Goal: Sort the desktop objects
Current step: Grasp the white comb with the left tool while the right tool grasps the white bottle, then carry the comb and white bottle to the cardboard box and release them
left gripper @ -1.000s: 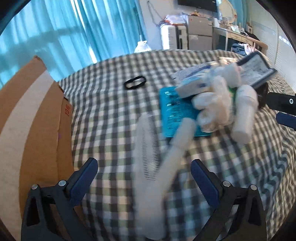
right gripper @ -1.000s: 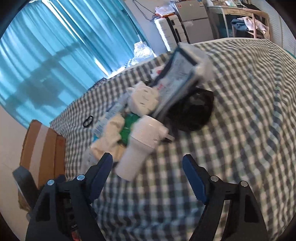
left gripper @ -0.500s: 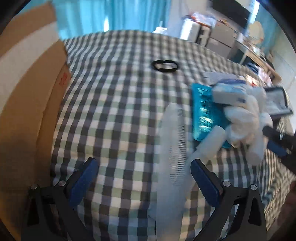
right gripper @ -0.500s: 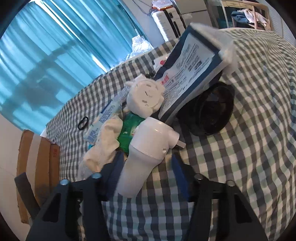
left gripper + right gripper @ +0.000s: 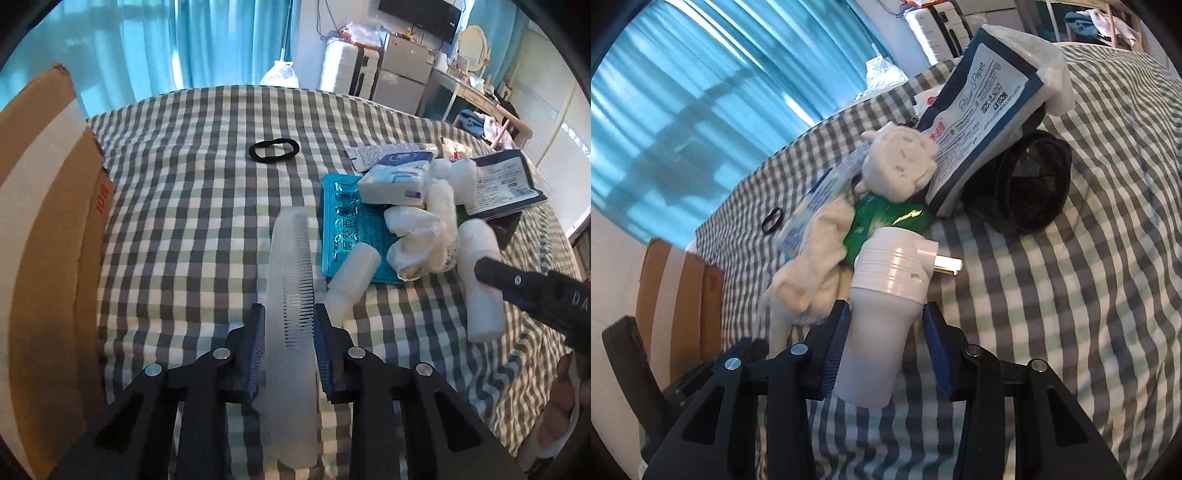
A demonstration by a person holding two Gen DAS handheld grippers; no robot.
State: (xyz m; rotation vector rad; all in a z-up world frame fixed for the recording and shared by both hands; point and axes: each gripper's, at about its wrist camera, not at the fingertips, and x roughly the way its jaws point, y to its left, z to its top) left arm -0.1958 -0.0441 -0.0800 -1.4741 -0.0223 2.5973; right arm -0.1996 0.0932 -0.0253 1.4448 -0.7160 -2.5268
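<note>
The left gripper has just been closing, and its pads now pinch the translucent comb, which points toward twelve o'clock. The right gripper has also been closing, narrow around the white plug-in device; its left pad touches, while the right shows a sliver of gap. At one o'clock the pile of packets and tissues remains; the cardboard box waits at nine. Sorting looks barely begun.
</note>
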